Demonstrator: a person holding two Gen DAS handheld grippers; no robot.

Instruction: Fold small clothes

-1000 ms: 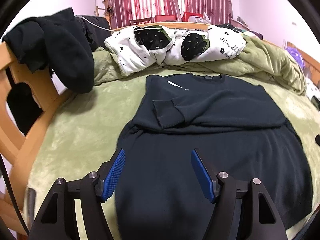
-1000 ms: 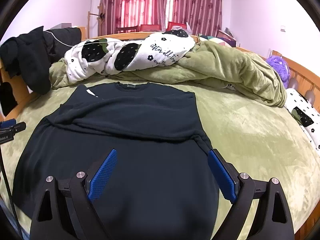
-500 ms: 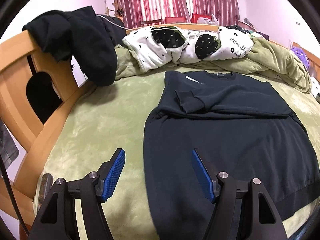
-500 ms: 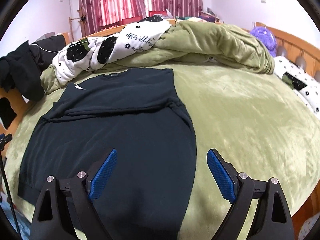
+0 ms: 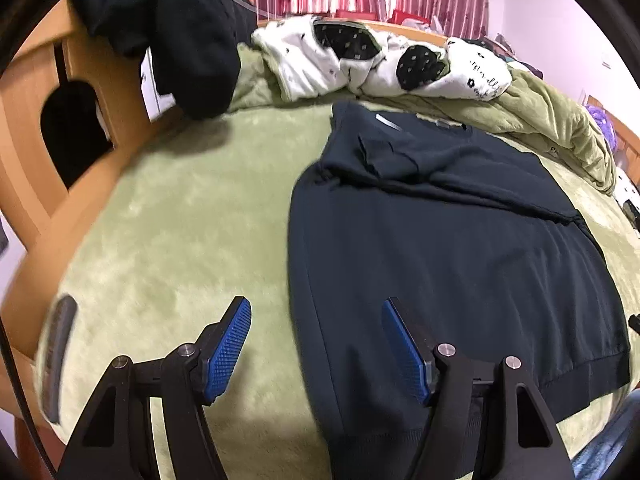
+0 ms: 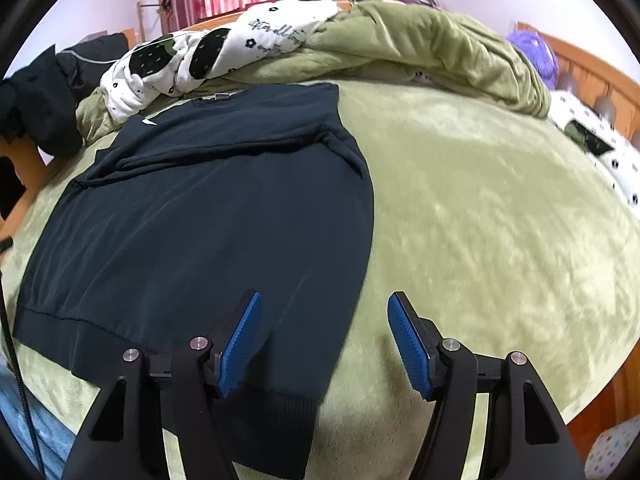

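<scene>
A dark navy sweatshirt (image 5: 440, 248) lies flat on the green bed (image 5: 180, 220), its sleeves folded across the chest. It also shows in the right wrist view (image 6: 208, 216). My left gripper (image 5: 316, 344) is open and empty, hovering over the sweatshirt's left bottom edge, one jaw over the bedspread. My right gripper (image 6: 324, 340) is open and empty over the sweatshirt's right bottom corner, its right jaw over the bare bedspread (image 6: 480, 208).
A rumpled green duvet (image 6: 420, 48) and a white black-patterned blanket (image 5: 380, 60) are heaped at the far side. Dark clothes (image 5: 176, 28) hang over the wooden bed frame (image 5: 36, 120) on the left. A wooden headboard (image 6: 592, 76) is at right.
Both grippers have pulled back toward the hem and spread outward, left to the left edge, right to the right edge. The right gripper's jaws have narrowed somewhat. The sweatshirt has not moved.
</scene>
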